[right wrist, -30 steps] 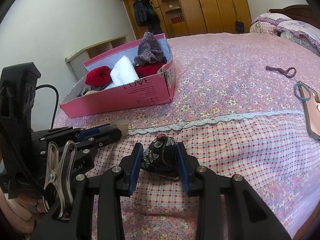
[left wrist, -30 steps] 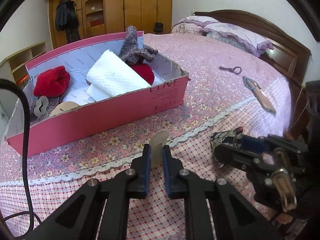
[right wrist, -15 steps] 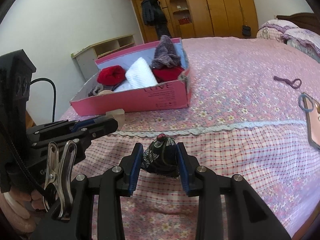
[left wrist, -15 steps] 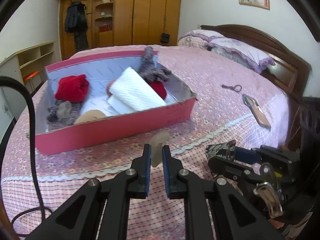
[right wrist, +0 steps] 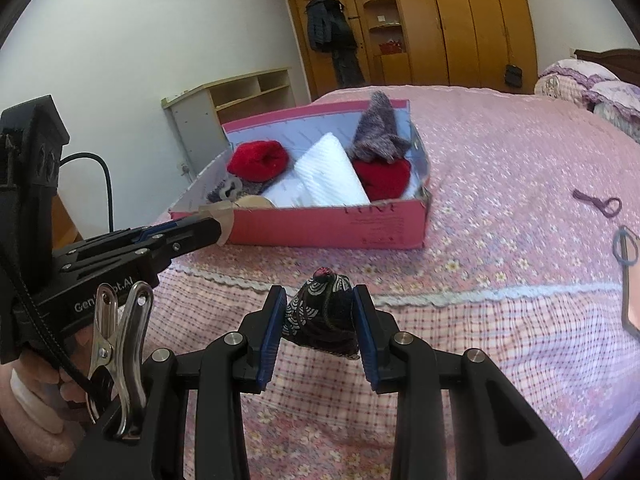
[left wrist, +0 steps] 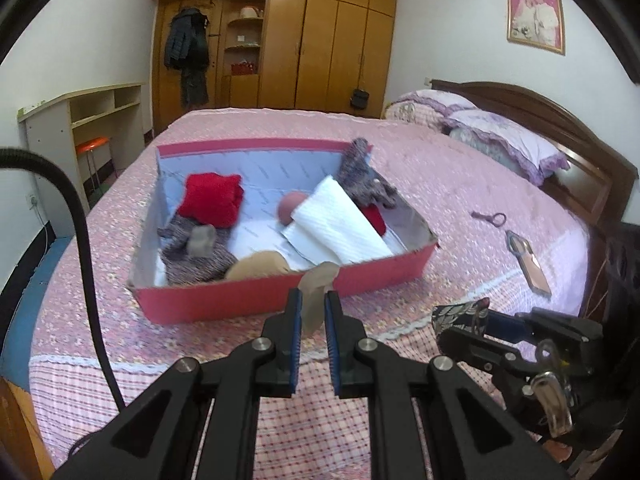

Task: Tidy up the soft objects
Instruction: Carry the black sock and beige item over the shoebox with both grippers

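A pink cardboard box lies open on the bed, with red knit pieces, a white folded towel and grey knit items inside. My left gripper is shut on a thin beige pad, held in the air just before the box's near wall. My right gripper is shut on a dark patterned pouch, lifted above the checked bedspread. In the right wrist view the left gripper shows at the left with the beige pad at its tip, next to the box.
A purple hair tie and a flat pink phone-like object lie on the bed to the right. Pillows and a wooden headboard stand at the far right. A shelf desk and wardrobe are beyond the bed.
Both grippers have risen and come closer to the pink box, so I now look down into it. Each keeps its hold: beige pad in the left, pouch in the right.
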`<action>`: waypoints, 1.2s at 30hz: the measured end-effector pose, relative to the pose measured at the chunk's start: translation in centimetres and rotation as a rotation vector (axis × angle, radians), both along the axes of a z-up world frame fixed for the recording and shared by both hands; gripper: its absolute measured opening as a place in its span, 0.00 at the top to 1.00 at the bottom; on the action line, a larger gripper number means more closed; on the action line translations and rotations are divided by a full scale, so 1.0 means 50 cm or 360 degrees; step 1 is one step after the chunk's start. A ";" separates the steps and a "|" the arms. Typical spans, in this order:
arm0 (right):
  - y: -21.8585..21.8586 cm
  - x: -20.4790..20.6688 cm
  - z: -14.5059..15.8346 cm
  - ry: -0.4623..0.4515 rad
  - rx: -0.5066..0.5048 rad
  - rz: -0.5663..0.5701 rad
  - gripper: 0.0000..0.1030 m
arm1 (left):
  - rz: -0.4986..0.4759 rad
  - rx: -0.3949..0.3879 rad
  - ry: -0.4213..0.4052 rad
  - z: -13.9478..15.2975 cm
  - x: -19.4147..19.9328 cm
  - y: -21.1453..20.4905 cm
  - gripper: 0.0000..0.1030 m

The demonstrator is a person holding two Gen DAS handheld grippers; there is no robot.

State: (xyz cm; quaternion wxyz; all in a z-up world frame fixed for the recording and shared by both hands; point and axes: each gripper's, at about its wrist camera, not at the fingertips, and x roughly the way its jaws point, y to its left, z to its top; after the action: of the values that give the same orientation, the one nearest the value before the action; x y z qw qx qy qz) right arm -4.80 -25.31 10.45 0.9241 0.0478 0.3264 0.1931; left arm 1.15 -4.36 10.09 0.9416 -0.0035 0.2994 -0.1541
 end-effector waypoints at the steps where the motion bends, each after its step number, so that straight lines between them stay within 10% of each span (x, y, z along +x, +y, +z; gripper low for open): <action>1: 0.003 0.003 0.004 -0.0003 -0.0005 0.0004 0.66 | 0.0009 -0.0004 -0.0005 0.004 0.003 0.005 0.89; 36: 0.120 0.167 0.089 -0.0165 -0.0023 0.0086 0.66 | 0.0212 0.0024 0.0056 0.014 0.173 0.073 0.89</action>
State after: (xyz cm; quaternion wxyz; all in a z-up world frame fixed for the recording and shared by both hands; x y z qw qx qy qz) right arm 3.54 -19.33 14.90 0.9344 0.0223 0.2807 0.2180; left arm 9.80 -0.73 10.77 0.9444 -0.0191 0.3161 -0.0888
